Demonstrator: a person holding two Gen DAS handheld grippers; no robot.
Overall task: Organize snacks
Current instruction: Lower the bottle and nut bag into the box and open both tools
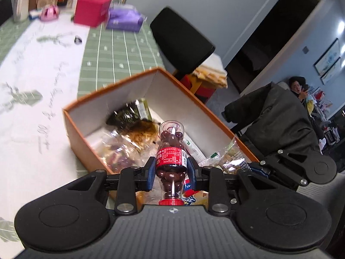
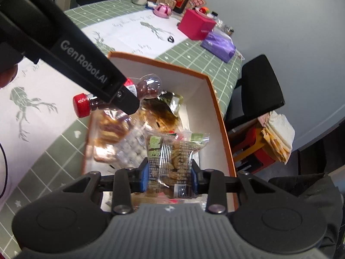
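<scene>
My left gripper [image 1: 171, 170] is shut on a small clear bottle of dark candies with a red label and red cap [image 1: 171, 151], held above the orange box [image 1: 120, 82]. The bottle [image 2: 148, 87] also shows in the right wrist view, under the left gripper's black body [image 2: 71, 54]. My right gripper [image 2: 169, 176] is shut on a clear packet of cookies with a green label [image 2: 172, 157], held over the box [image 2: 217, 108]. Inside the box lie several snack bags, among them a dark green one [image 1: 131, 114] [image 2: 168, 103].
The box stands on a green checked tablecloth [image 1: 120, 49] with a white runner [image 1: 32, 75]. At the far end are a pink box [image 1: 91, 10], a purple packet [image 1: 125, 18], bottles and jars. A black chair [image 1: 181, 41] stands beside the table.
</scene>
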